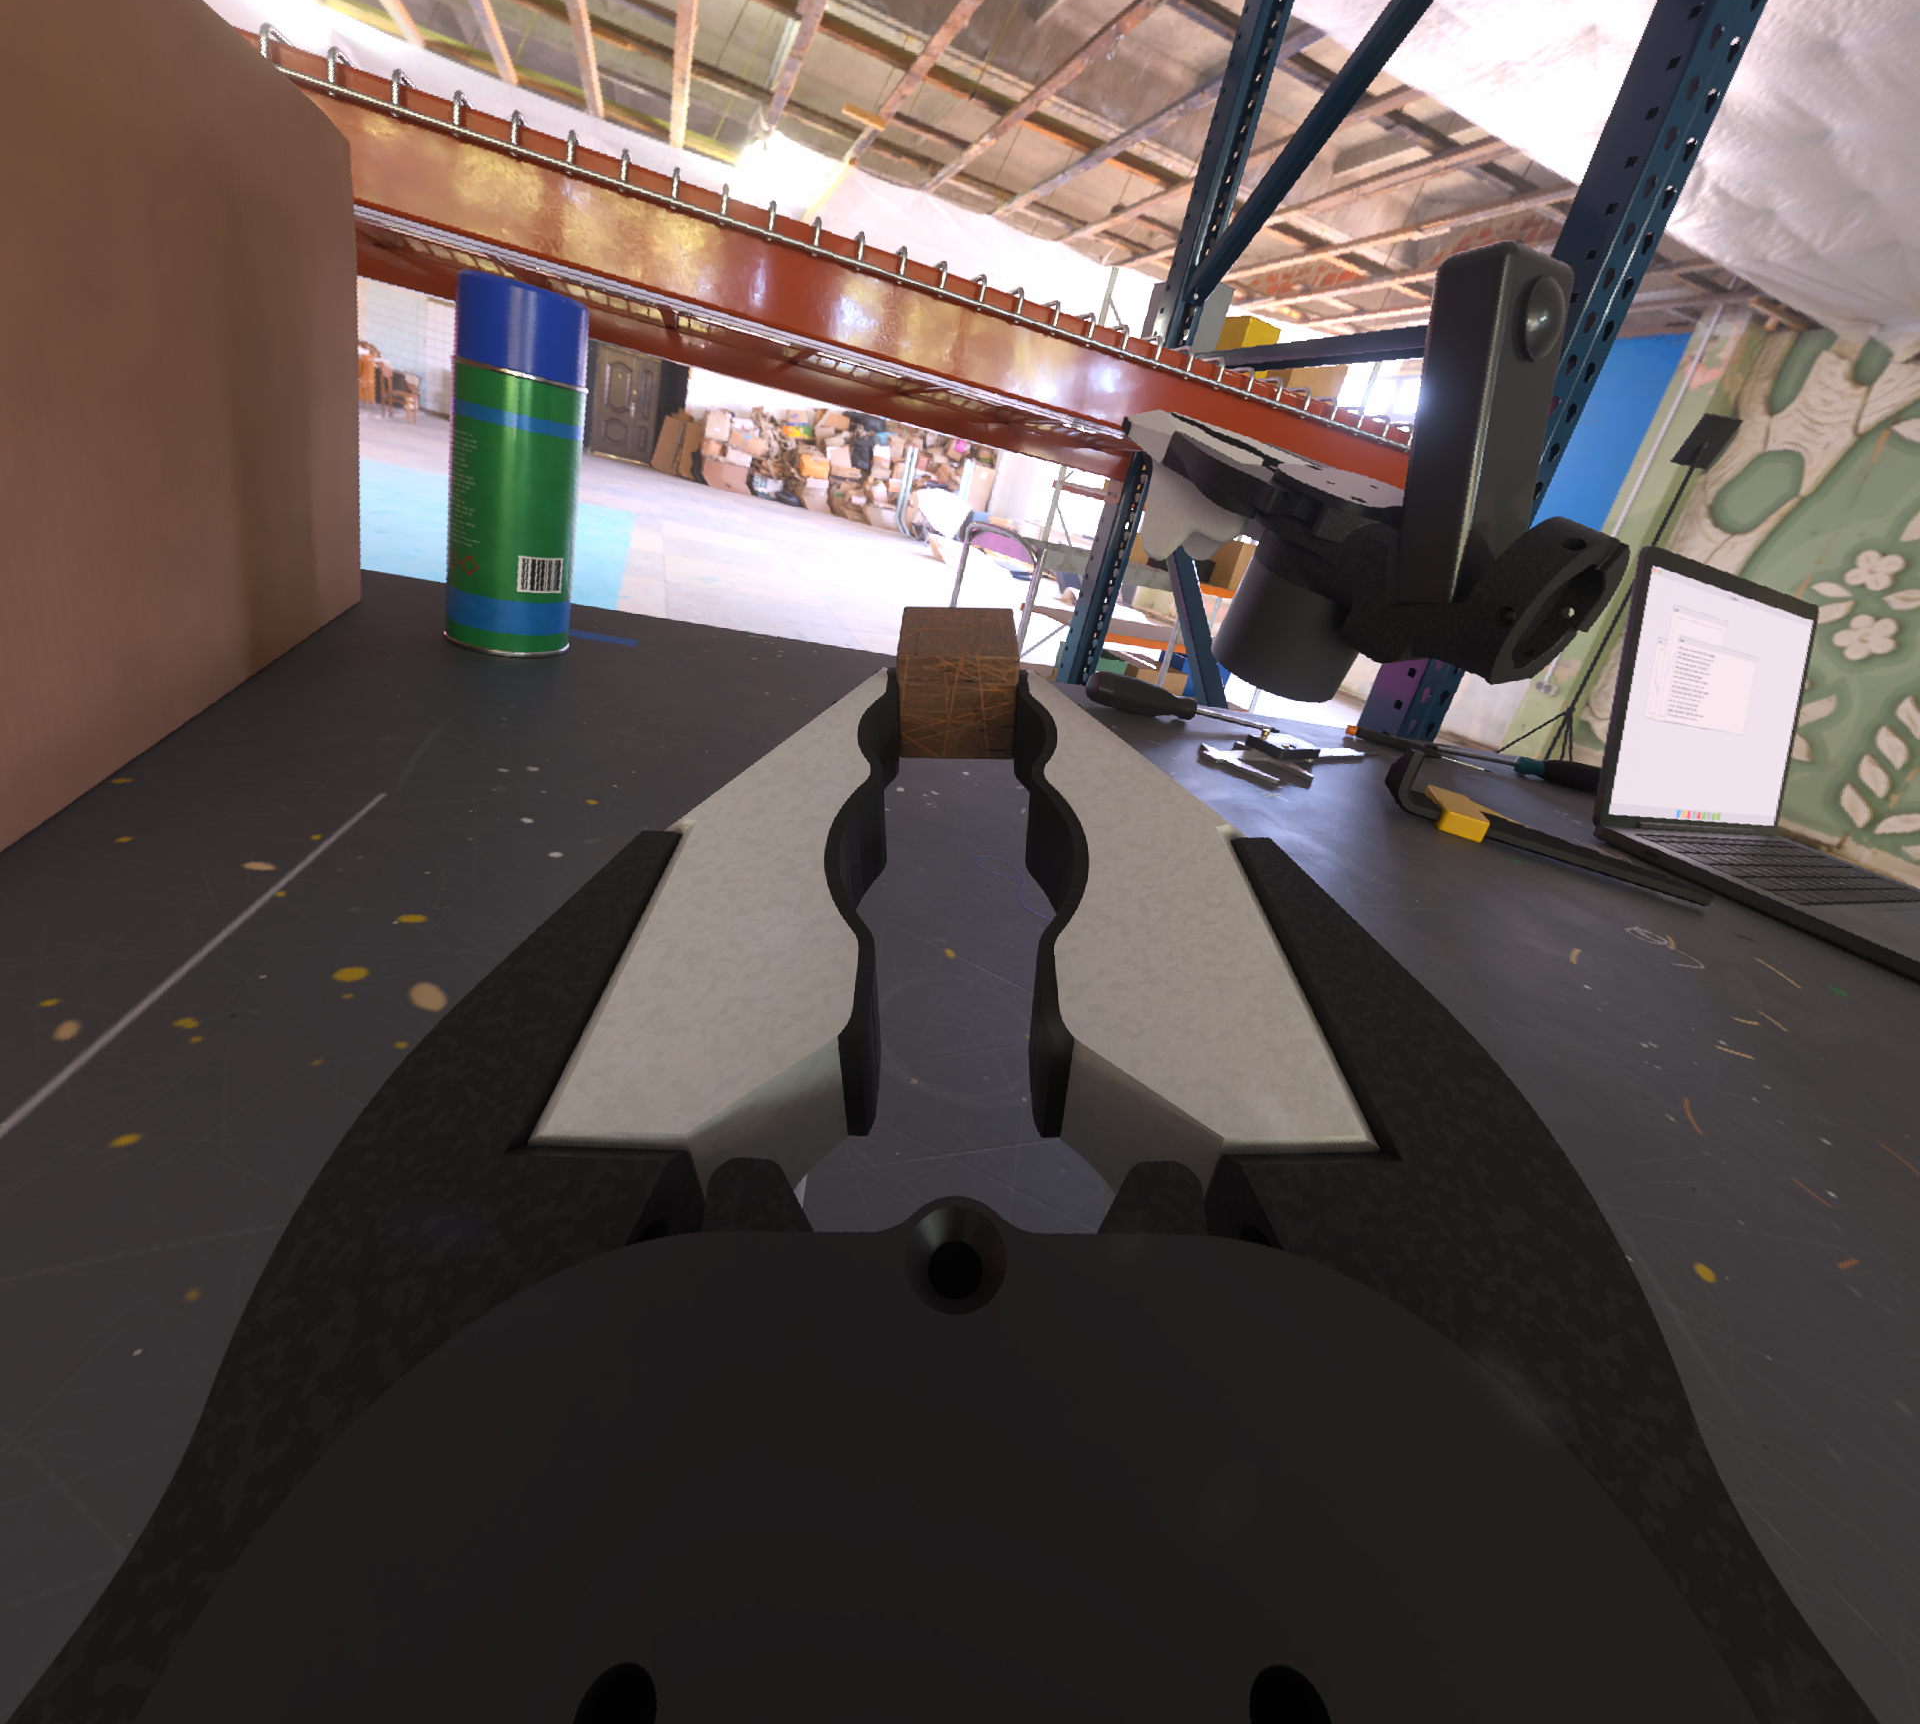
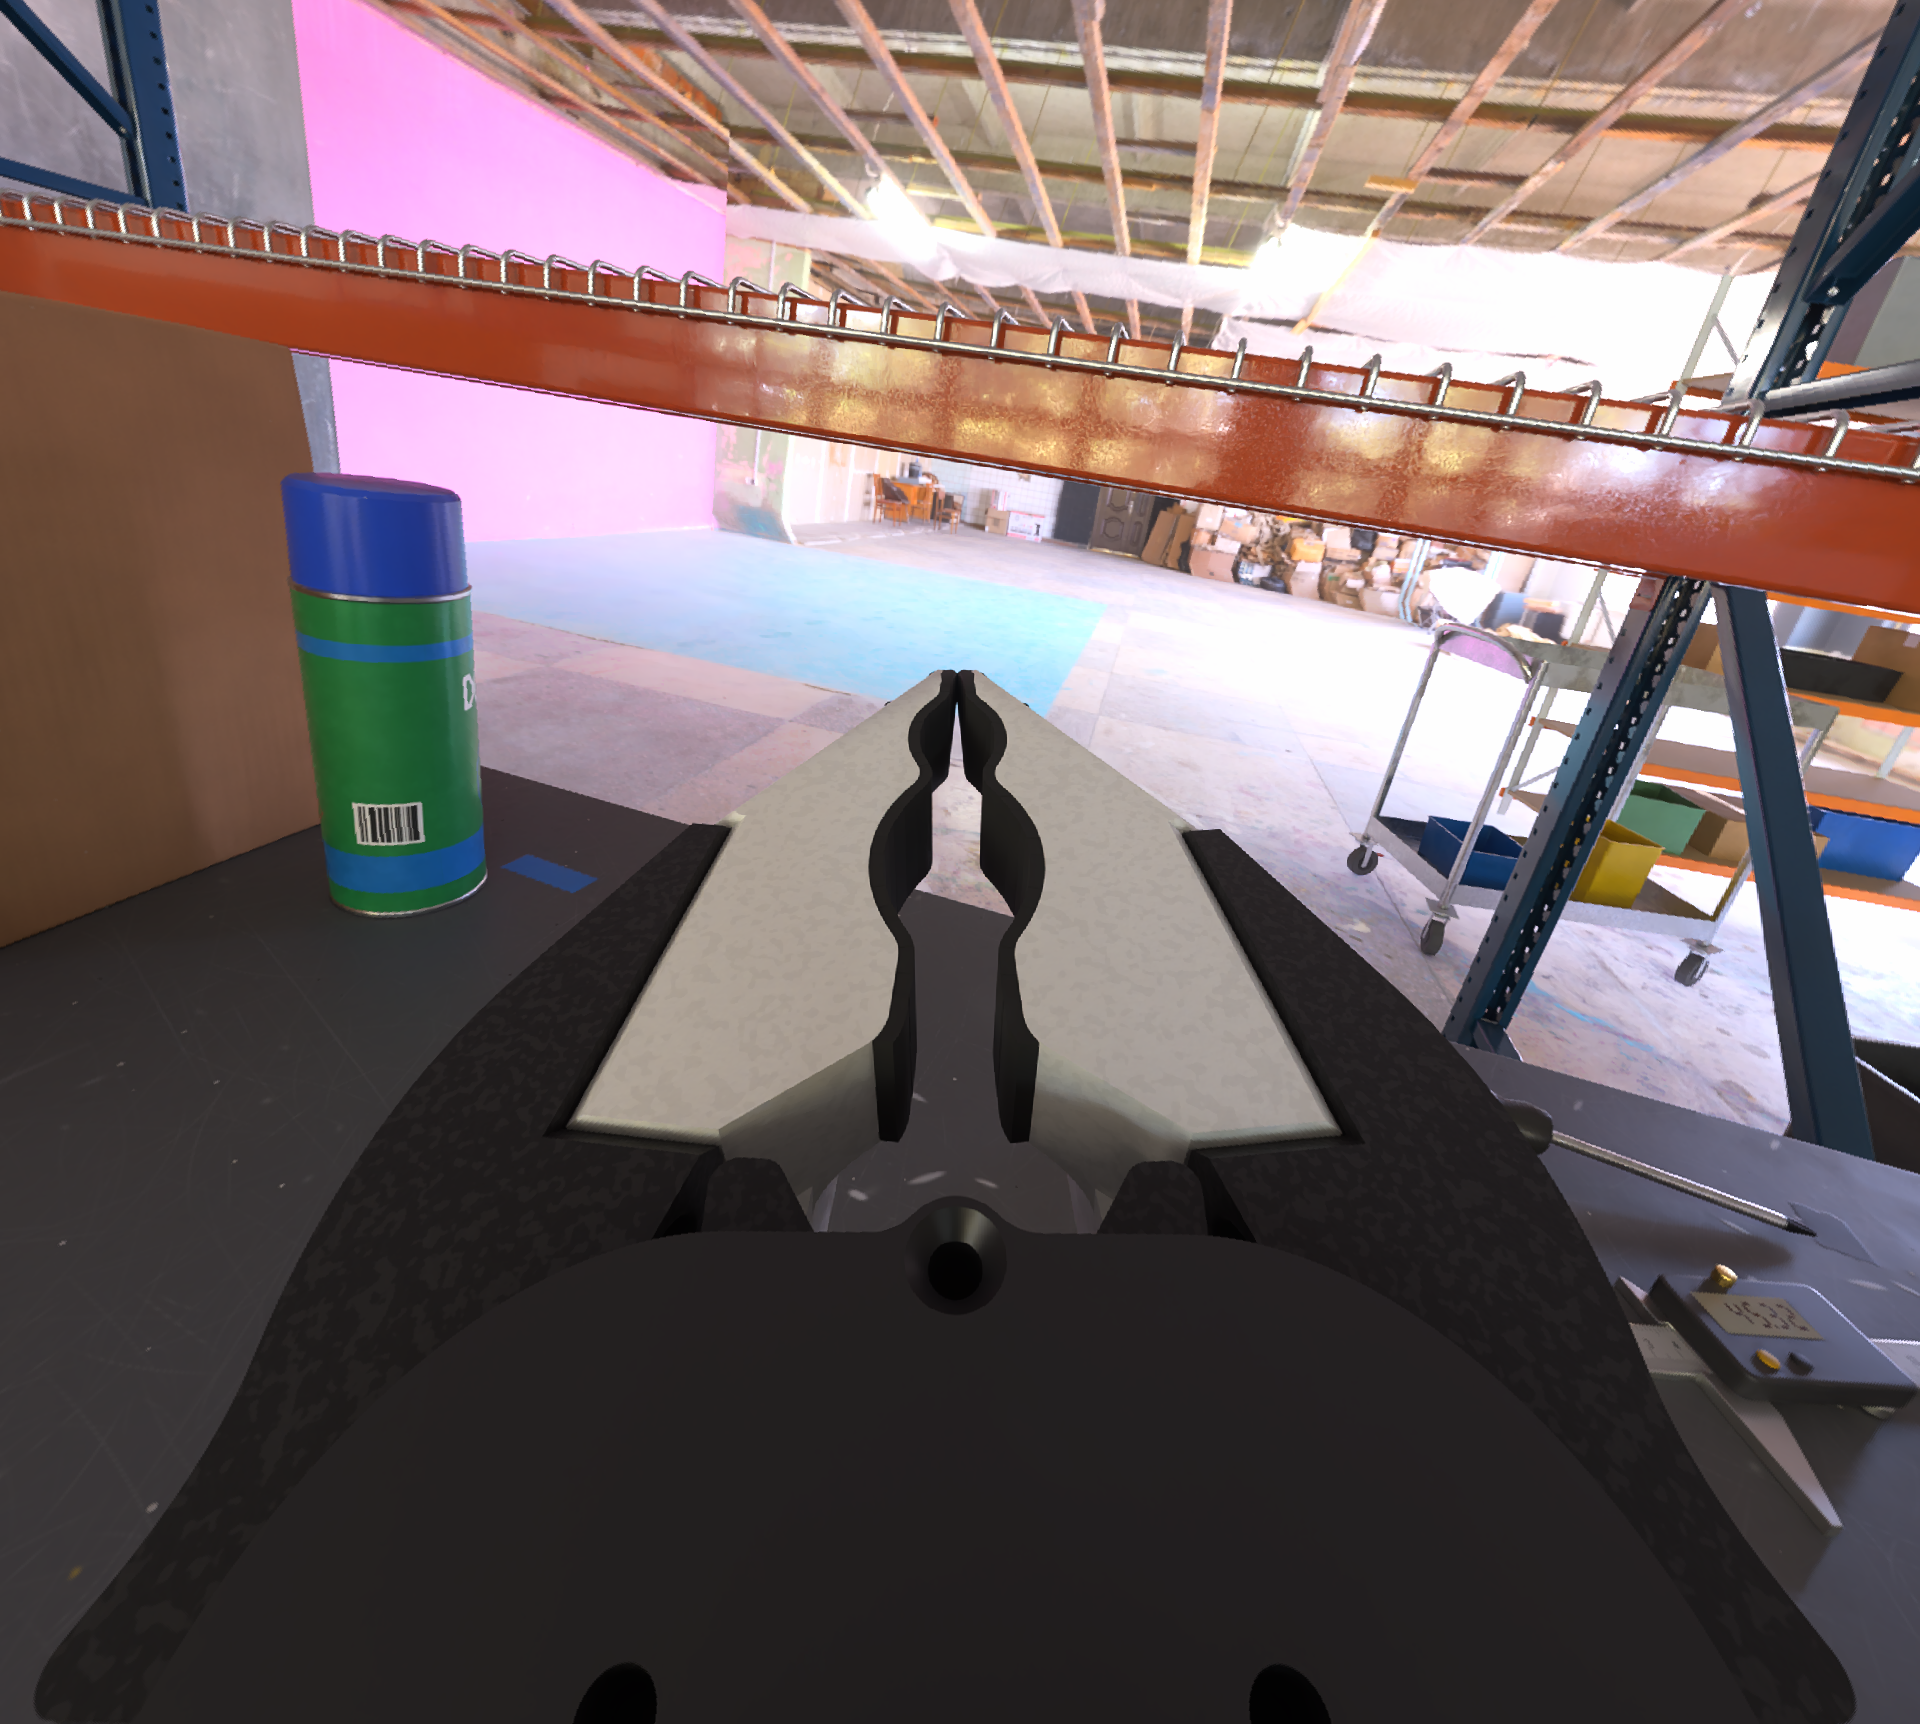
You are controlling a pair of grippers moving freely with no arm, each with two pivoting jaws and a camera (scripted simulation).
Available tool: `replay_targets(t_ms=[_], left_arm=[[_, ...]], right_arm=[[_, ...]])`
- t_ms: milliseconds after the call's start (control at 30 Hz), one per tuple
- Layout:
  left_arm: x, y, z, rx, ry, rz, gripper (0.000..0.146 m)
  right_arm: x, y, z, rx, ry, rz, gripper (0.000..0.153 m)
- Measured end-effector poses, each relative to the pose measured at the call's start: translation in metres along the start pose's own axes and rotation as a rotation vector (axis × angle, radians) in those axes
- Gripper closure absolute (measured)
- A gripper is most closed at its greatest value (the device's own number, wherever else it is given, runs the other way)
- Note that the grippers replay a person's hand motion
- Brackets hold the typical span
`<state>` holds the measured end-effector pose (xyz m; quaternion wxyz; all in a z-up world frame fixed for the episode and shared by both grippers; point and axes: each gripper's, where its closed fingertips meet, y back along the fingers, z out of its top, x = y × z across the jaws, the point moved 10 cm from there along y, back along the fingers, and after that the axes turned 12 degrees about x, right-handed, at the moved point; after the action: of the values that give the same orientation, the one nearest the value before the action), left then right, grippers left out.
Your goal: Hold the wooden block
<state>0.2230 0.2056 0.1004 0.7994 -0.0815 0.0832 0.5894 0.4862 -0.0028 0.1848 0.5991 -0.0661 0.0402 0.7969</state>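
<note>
So the wooden block sits between the left gripper fingertips, above the table. Spray can stands far left, just beside a cardboard box. Off to the right: the right gripper up in the air, screwdriver and clamp on the table below it, laptop furthest right.
</note>
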Motion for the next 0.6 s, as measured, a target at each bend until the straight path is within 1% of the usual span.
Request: replay_targets(t_ms=[400, 600], left_arm=[[0.0013, 0.0008, -0.0006, -0.003, 0.007, -0.001, 0.125], [0.0017, 0.0010, -0.0008, -0.003, 0.008, -0.001, 0.125]], right_arm=[[0.0002, 0.0063, 0.0029, -0.015, 0.027, 0.008, 0.153], [-0.0040, 0.0041, 0.0057, -0.013, 0.031, -0.019, 0.153]])
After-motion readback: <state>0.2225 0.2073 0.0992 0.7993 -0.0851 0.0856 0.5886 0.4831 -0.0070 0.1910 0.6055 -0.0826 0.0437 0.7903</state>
